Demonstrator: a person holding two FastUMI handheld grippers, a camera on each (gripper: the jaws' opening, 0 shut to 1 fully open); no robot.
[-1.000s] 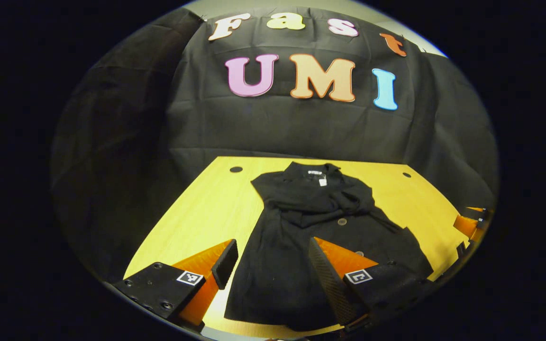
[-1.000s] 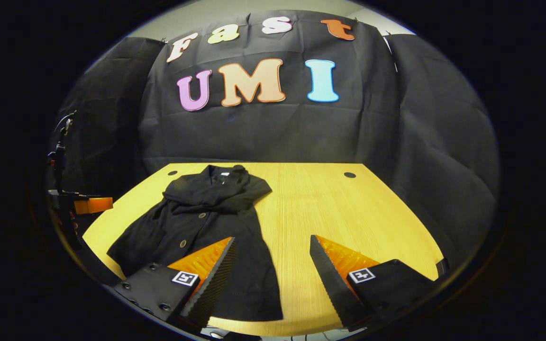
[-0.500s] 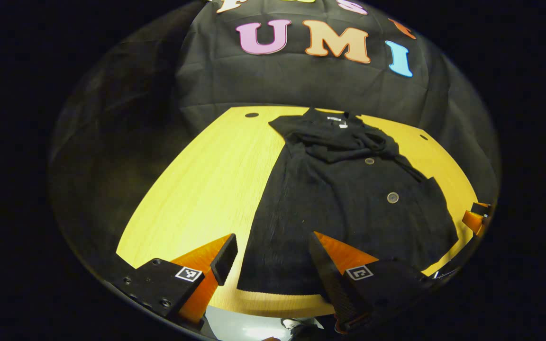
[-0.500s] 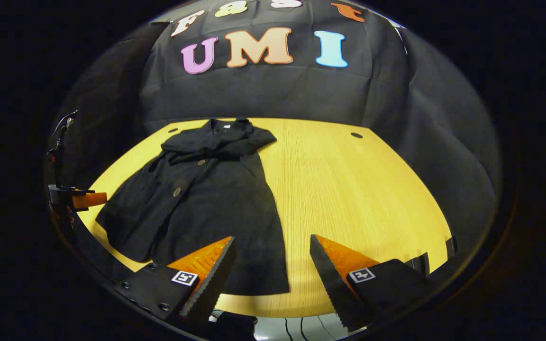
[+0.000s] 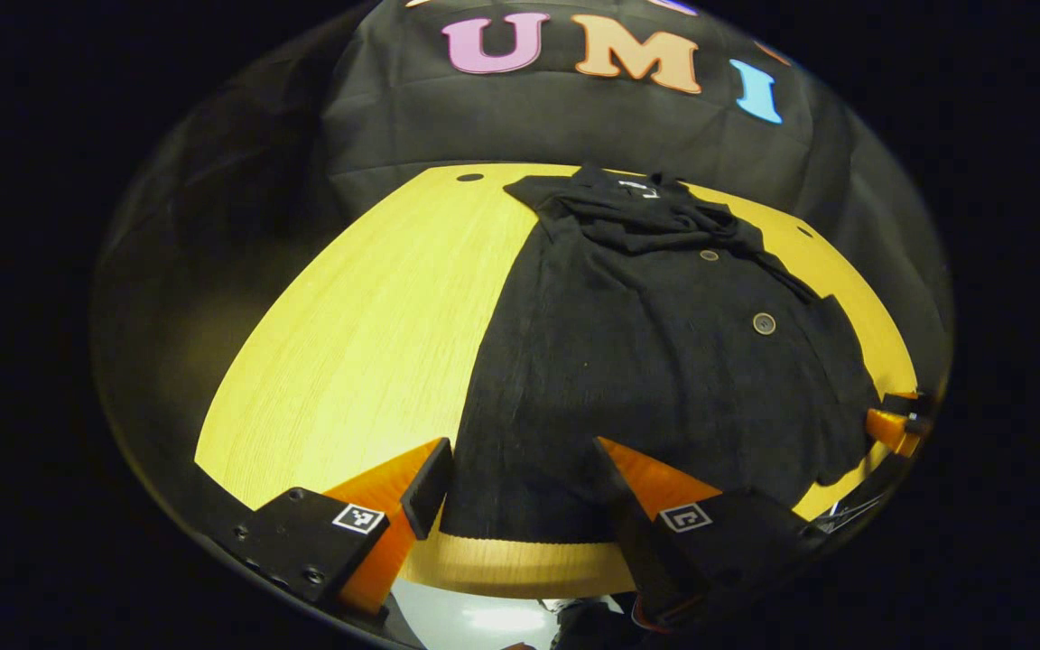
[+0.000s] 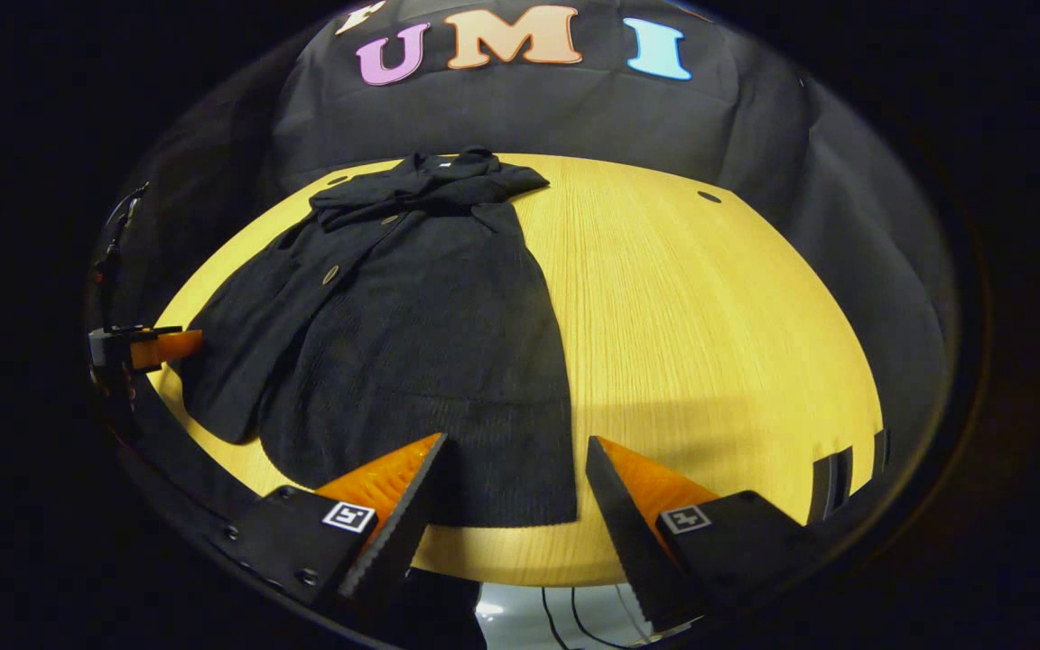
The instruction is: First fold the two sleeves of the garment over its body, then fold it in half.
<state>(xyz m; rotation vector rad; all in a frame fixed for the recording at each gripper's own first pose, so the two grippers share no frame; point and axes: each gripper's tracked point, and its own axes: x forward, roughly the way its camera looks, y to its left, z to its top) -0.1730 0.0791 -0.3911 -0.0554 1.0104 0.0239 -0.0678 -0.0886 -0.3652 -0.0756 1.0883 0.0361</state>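
Garment [image 5: 655,361] hem between open tool [image 5: 520,487] fingers

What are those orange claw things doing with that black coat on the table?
A person holds a claw in each hand to fold the black coat lying flat on the yellow wooden table. Both sleeves are already folded across its chest near the collar. The left claw and the right claw are both open, hovering at the coat's bottom hem by the near table edge. Folding it in half isn't done yet.
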